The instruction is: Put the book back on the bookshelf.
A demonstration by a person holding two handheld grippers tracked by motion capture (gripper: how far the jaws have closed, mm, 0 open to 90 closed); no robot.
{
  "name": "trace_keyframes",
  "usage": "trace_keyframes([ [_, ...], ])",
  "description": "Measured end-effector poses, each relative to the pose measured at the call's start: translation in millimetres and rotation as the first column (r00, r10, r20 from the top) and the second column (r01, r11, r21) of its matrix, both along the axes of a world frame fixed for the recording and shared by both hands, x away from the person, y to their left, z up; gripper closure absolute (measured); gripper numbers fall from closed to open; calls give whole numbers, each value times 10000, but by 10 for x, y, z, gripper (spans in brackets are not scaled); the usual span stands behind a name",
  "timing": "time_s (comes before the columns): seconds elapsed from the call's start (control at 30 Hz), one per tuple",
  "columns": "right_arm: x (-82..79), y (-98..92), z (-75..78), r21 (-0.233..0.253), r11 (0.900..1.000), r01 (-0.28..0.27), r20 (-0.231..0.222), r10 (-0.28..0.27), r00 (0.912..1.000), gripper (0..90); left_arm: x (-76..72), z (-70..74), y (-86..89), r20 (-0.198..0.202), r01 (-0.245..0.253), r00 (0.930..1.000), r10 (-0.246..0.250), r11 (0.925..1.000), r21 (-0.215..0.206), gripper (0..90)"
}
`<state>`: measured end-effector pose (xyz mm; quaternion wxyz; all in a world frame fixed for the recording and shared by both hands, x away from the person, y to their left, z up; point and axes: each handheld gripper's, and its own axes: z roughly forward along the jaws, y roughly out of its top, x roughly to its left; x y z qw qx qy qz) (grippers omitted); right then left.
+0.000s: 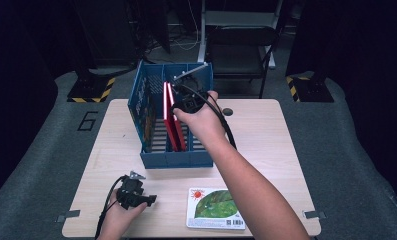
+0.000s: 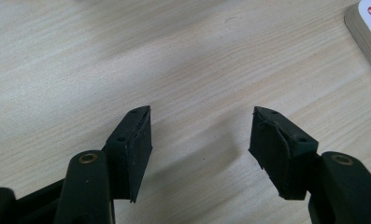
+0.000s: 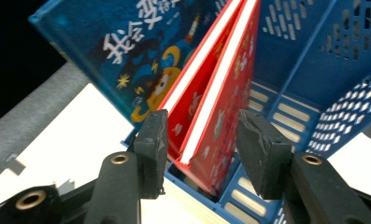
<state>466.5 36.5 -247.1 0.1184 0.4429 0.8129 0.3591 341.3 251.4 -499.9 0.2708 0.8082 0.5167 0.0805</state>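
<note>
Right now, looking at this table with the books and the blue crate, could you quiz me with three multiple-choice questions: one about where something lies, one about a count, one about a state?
1. Where does the green picture book lie?
A. inside the crate
B. flat on the table near its front edge
C. on the floor

2. How many red books stand side by side in the blue crate?
A. two
B. four
C. none

3. How are the jaws of the left gripper?
A. shut on a book
B. shut on nothing
C. open over bare table

Answers: 1 B, the high view shows it flat in front of the crate. 2 A, two red covers with white page edges. 3 C, a wide gap with only wood between.
</note>
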Motion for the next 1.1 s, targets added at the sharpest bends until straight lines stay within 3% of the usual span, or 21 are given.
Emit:
trace_keyframes([
  [0.1,-75,-72,-19,-22,9991,-412,226,413,9989,509,-1,-17,-15,-27,-4,10000,4,10000,-59,391],
  [0.17,-136,-123,-44,-149,9981,-600,475,606,9970,499,13,-6,4,77,276,9996,-279,9990,346,393],
  [0.33,-281,-318,-146,23,9953,-966,607,963,9935,489,0,-23,-23,115,94,9999,-95,9998,152,391],
  [0.37,-308,-355,-169,101,9949,-1005,599,997,9932,488,4,-21,-18,182,221,9996,-226,9993,285,390],
  [0.43,-364,-415,-220,-50,9938,-1106,694,1107,9914,487,-2,-27,-33,213,230,9995,-235,9994,268,377],
  [0.6,-503,-519,-332,-240,9900,-1388,850,1404,9864,464,-17,-42,-81,548,517,9969,-558,9960,734,355],
  [0.67,-565,-560,-378,-179,9878,-1546,952,1556,9832,457,-28,-34,-92,376,548,9976,-579,9954,792,347],
  [0.7,-595,-581,-405,-179,9864,-1631,1027,1641,9811,457,-30,-42,-95,506,462,9974,-504,9956,820,347],
  [0.83,-706,-633,-519,-65,9842,-1769,1038,1766,9788,457,-33,-45,-94,532,439,9974,-481,9960,776,347],
  [1.07,-833,-713,-764,37,9820,-1888,947,1876,9777,452,-46,-59,-110,811,701,9935,-799,9907,1165,344],
  [1.1,-837,-724,-794,69,9810,-1941,907,1926,9771,452,-52,-70,-123,817,632,9941,-713,9932,981,343],
])
